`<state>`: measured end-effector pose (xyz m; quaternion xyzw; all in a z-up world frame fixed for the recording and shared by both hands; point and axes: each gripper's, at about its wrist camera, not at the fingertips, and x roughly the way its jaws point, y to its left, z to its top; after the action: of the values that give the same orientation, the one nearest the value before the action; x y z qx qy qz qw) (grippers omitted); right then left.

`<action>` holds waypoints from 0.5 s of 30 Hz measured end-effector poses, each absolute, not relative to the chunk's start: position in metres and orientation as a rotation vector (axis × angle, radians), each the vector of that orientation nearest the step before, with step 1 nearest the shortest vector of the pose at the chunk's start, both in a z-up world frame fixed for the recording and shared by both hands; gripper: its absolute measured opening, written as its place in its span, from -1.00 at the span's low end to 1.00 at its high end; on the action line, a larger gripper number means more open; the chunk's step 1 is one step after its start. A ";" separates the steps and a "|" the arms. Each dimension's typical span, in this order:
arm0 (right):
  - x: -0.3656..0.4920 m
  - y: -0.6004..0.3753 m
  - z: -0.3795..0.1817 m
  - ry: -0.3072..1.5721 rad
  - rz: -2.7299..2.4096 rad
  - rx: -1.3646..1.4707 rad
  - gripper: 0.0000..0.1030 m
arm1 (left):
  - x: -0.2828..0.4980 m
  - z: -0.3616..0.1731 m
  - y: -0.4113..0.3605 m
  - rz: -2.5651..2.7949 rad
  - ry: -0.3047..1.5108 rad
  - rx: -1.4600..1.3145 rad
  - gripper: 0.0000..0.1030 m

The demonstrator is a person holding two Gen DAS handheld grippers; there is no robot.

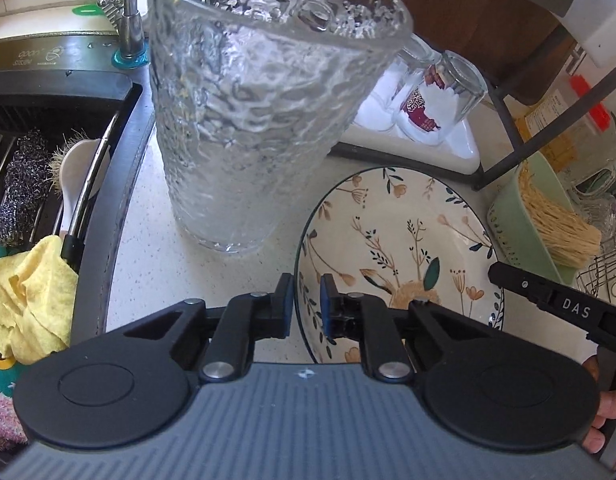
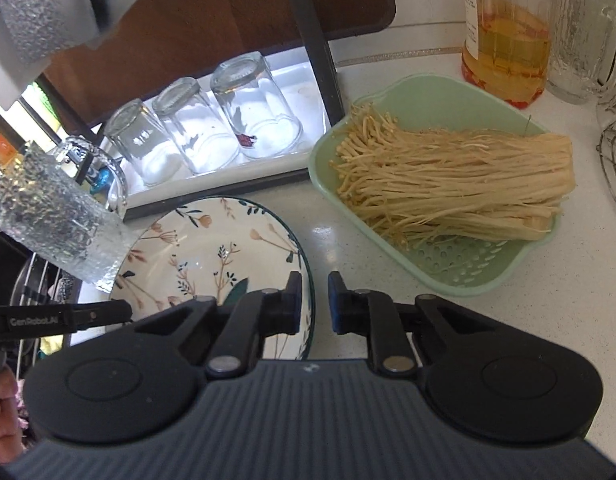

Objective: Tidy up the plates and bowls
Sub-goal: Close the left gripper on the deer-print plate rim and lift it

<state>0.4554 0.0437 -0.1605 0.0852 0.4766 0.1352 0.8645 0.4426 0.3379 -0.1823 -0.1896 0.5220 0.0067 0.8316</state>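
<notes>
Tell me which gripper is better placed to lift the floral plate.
Right, narrowly. Both grippers grip opposite rims of the floral plate, but the left gripper works close beside the textured glass, while the right gripper has bare counter beside it.

White speckled countertop (image 2: 547, 264) with floral plate (image 2: 212, 240), textured glass (image 1: 244, 128), green colander (image 2: 447, 276), oil jar (image 2: 507, 40).

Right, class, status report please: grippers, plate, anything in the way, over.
Left gripper shut on flowered plate rim. Right gripper shut on opposite rim. Tall textured glass and green colander close alongside.
</notes>
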 end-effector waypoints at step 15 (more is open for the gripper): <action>0.468 0.039 -0.168 1.107 0.395 0.203 -0.65 | 0.443 -0.184 0.328 0.018 1.176 -0.406 -0.69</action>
<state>0.4676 0.0392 -0.1683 0.0958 0.5214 0.1862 0.8272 0.4429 0.3278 -0.1840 -0.1901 0.5509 0.0085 0.8126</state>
